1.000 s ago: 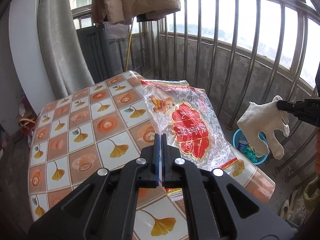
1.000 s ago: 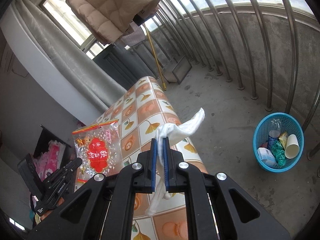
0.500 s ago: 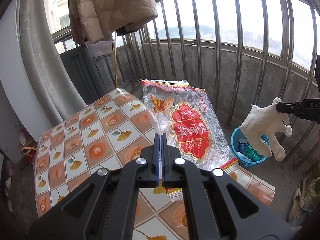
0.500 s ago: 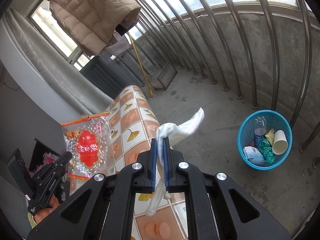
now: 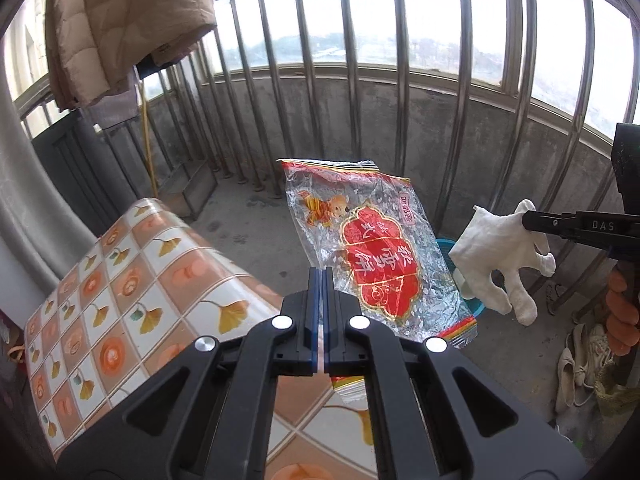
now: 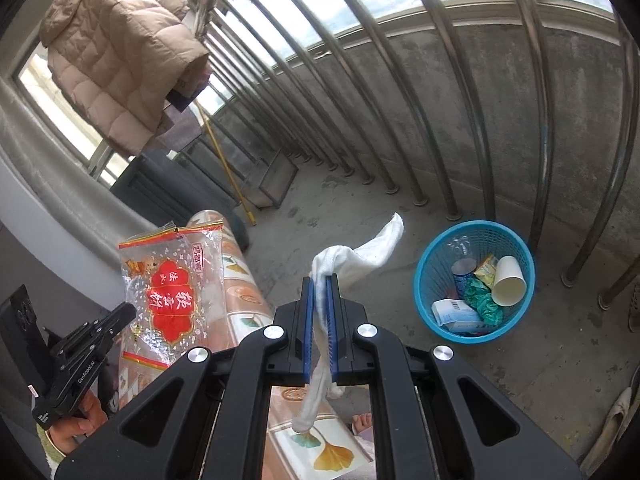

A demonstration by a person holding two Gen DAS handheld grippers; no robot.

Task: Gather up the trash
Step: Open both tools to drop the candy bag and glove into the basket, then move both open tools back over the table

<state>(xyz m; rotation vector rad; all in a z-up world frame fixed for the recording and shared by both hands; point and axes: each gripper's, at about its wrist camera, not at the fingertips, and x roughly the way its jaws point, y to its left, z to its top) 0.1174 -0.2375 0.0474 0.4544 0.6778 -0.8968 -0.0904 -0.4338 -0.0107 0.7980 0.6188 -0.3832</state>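
Observation:
My left gripper [image 5: 321,270] is shut on the edge of a clear snack bag [image 5: 376,264] with a red label, held in the air past the table's end. In the right wrist view the same bag [image 6: 172,292] hangs from the left gripper [image 6: 130,310] at the left. My right gripper [image 6: 320,278] is shut on a white cloth glove [image 6: 360,260], whose fingers dangle below the jaws. The glove [image 5: 492,256] and the right gripper [image 5: 528,220] also show at the right of the left wrist view. A blue trash basket [image 6: 474,224] stands on the floor right of the glove, holding a paper cup, cartons and wrappers.
The table with the ginkgo-pattern cloth [image 5: 160,280] lies below and to the left. Steel railing bars [image 5: 352,80] and a low concrete wall close the balcony. A beige down jacket [image 5: 120,28] hangs on the rail. Shoes [image 5: 576,360] lie on the floor at the right.
Both grippers have swung away from the table toward the railing, each keeping its load. The basket now sits closer in the right wrist view, and the table has slid left.

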